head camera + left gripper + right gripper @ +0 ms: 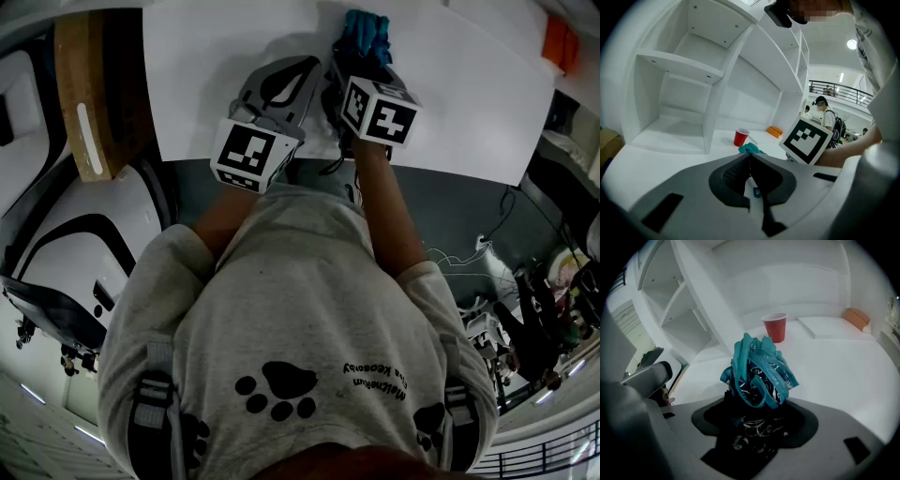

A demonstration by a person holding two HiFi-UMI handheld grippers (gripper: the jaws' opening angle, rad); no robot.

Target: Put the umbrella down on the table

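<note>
Left gripper (750, 174): jaws are pressing together with nothing between them, hovering over the white table's (469, 103) near edge. Right gripper (754, 425), just beside it: jaws are clamping the folded teal umbrella (758, 373), which is sticking out of them above the table. Red cup (775, 327) is standing farther back.

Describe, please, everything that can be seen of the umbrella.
The umbrella is folded into a bunched bundle of thin fabric: teal folds and strips outside, dark navy with white swirls inside. Its lower part sits between the jaws of the right gripper, which is closed on it. The loose end sticks out past the jaws, over the white table. Whether it rests on the table cannot be told. No handle or shaft is visible.
</note>
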